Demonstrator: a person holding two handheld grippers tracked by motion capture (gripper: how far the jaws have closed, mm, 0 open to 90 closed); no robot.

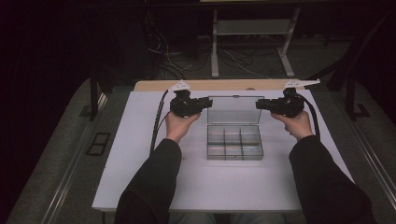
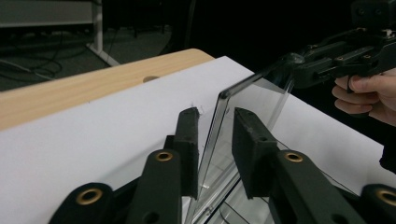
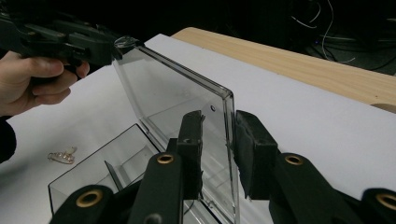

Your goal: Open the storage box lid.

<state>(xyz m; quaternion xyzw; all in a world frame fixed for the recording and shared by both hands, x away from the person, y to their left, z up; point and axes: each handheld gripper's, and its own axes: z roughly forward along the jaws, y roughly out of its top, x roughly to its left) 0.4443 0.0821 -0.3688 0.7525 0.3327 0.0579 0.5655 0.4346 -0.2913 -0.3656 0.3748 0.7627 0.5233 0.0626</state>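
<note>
A clear plastic compartment box (image 1: 235, 142) sits mid-table, its lid (image 1: 235, 109) standing upright at the far side. My left gripper (image 1: 208, 100) is at the lid's left edge and my right gripper (image 1: 258, 103) at its right edge. In the left gripper view the lid (image 2: 252, 100) runs between the jaws of the left gripper (image 2: 215, 114), with a gap to the right pad. In the right gripper view the lid (image 3: 173, 88) stands between the jaws of the right gripper (image 3: 219, 116), near the right pad and clear of the left one. Neither pair clamps it.
A white sheet (image 1: 140, 163) covers the table, with a wooden strip (image 1: 224, 85) at its far edge. A small metal trinket (image 3: 60, 156) lies on the sheet left of the box. Behind the table are cables and a white frame (image 1: 215, 46) on the floor.
</note>
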